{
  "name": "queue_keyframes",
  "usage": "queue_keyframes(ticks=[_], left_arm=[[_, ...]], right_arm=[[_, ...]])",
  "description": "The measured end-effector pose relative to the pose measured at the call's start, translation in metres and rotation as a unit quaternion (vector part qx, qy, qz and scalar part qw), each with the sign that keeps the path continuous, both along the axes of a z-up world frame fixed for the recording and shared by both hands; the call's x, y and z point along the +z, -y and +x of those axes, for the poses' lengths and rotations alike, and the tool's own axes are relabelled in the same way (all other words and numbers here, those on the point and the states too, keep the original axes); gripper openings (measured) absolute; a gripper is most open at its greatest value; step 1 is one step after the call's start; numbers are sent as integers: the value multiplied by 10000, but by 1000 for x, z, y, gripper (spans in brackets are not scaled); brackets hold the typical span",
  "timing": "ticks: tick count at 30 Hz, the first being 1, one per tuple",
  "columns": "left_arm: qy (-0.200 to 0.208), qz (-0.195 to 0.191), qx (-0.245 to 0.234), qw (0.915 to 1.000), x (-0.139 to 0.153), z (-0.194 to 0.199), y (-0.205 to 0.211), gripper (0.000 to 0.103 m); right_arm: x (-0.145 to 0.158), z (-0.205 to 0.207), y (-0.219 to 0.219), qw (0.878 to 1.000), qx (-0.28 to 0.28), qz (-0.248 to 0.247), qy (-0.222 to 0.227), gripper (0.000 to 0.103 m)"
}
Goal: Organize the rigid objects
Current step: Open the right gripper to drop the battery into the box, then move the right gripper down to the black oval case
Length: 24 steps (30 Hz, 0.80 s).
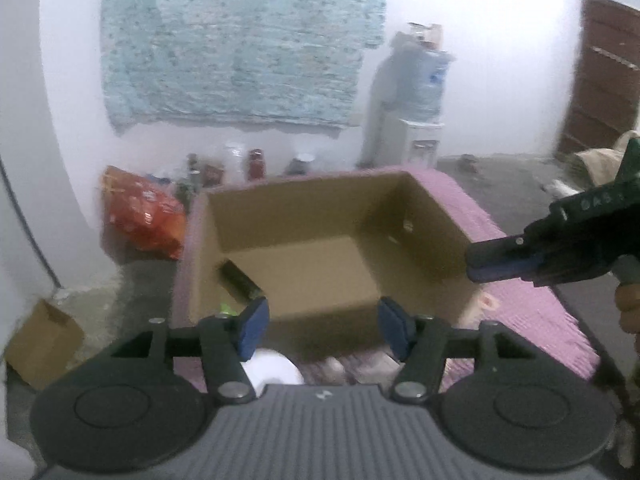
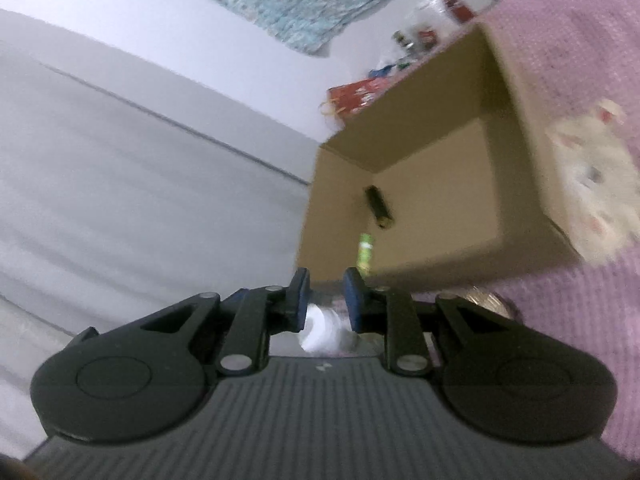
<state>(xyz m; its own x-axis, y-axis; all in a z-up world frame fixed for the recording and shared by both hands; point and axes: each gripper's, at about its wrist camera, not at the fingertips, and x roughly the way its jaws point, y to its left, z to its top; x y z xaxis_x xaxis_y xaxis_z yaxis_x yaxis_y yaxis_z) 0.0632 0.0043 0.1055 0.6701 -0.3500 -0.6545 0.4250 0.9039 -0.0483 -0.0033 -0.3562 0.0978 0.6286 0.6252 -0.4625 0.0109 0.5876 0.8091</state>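
My left gripper (image 1: 324, 326) has its blue pads (image 1: 253, 328) spread wide with nothing between them, hovering just short of the near wall of the open cardboard box (image 1: 328, 312). Below the gap I see a white round object (image 1: 276, 370) lying on the pink cloth (image 1: 532, 320), too blurred to name.

My right gripper (image 2: 326, 296) shows a narrow gap between its pads (image 2: 354, 300). A whitish blurred thing (image 2: 324, 326) sits in or behind that gap; I cannot tell whether the pads are gripping it. From the left wrist view that right gripper (image 1: 496, 258) comes in from the right edge, its fingers near the right wall of the box and looking almost together.

Inside the box, a dark cylinder (image 1: 240, 280) lies on the floor against the left wall near the front left corner. The right wrist view shows the same cylinder (image 2: 379, 207), and a small green item (image 2: 365, 254) just nearer than it, close to the near wall.

The box sits on the pink cloth, at its far left corner. A pale patterned object (image 2: 592, 200) lies just beside the box's right wall on the cloth.

Beyond the cloth's far edge stand a red bag (image 1: 140, 216), several jars (image 1: 256, 164) and a water dispenser (image 1: 416, 120) by the wall. A small cardboard box (image 1: 44, 344) rests on the floor to the left.
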Motion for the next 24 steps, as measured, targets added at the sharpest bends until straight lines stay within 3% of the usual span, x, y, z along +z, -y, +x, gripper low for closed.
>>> queue_keyframes(ticks=[5,12,18,24], left_arm=[[-247,96,-532,9982,-38,-39,24,75],[-753,466,-1253,9882,-102,-64,76,75],[-602,943,-1382,9841,-135,-69,110,57],[-855,942,-1363,9825,-154,-60,119,38]], right_arm=[[-32,-66,12,9982,-476,-235,-292,27],[-98,-108,6,9894,-1004,-343,-989,29],[-134,-109,-1,9826,-1171,-308,-1412,28],[-163,-88,-9,9798,-1114,-263,-1640,29]])
